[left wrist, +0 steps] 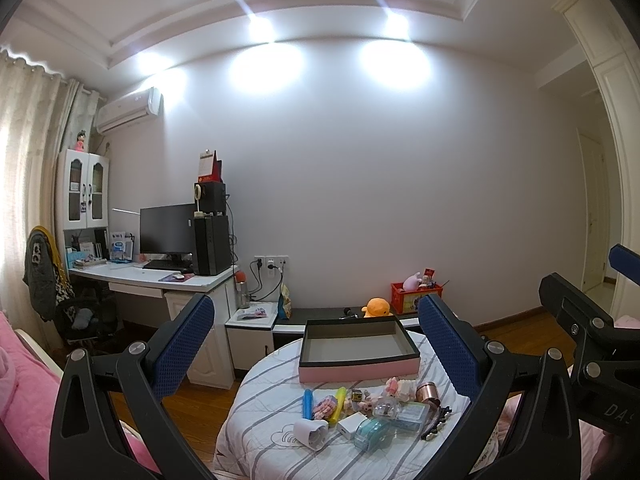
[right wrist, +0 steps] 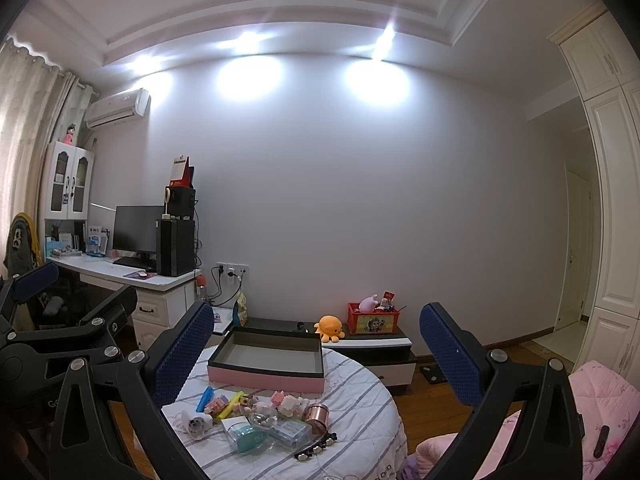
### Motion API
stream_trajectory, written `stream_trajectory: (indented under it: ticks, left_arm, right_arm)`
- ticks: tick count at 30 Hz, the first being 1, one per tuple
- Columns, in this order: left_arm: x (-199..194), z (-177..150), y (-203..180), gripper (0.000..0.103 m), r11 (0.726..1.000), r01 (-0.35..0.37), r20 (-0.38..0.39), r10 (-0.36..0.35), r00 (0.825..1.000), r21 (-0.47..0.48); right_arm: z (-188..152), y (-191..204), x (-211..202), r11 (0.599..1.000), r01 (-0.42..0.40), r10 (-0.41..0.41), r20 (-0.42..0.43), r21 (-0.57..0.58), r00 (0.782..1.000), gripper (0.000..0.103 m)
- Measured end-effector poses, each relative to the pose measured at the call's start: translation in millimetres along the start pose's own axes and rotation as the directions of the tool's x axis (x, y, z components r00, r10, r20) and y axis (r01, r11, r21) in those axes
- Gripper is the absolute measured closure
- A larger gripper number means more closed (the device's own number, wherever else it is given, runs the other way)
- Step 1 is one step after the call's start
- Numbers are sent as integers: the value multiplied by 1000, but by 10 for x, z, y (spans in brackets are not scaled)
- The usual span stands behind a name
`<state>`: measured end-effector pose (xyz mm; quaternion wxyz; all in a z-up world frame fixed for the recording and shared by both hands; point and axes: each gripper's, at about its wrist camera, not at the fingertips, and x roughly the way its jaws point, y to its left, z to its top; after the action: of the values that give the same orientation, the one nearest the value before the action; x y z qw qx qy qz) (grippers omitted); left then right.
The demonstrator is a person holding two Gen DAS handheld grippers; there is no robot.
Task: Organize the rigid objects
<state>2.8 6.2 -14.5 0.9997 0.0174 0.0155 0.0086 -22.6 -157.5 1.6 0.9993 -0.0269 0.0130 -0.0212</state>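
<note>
A round table with a striped cloth (left wrist: 256, 392) (right wrist: 360, 392) holds an empty pink box with a dark rim (left wrist: 358, 350) (right wrist: 268, 360) at the back. In front lies a pile of small items: a blue tube (left wrist: 307, 403), a yellow tube (left wrist: 340, 398), a white cylinder (left wrist: 312, 434), a teal tape dispenser (left wrist: 370, 432) (right wrist: 246, 438), a copper cup (left wrist: 427, 394) (right wrist: 316, 416), a black hair clip (left wrist: 436, 424) (right wrist: 316, 449). My left gripper (left wrist: 318, 344) and my right gripper (right wrist: 316, 352) are open, empty, held above the table.
A white desk (left wrist: 160, 276) with monitor and computer tower stands at left. A low cabinet (right wrist: 372, 344) behind the table carries an orange plush (right wrist: 330, 327) and a red crate (right wrist: 374, 318). Pink bedding (right wrist: 596, 400) lies right; a wardrobe and doorway beyond.
</note>
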Motion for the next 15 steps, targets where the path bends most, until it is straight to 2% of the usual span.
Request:
stream_trajectory:
  ticks: [15]
  left_arm:
    - [129,-141,-82,0,1000,7,-28,-6,1000,24]
  right_arm:
    - [-85,-39,145,1000,-5,5,-45,7,999,0]
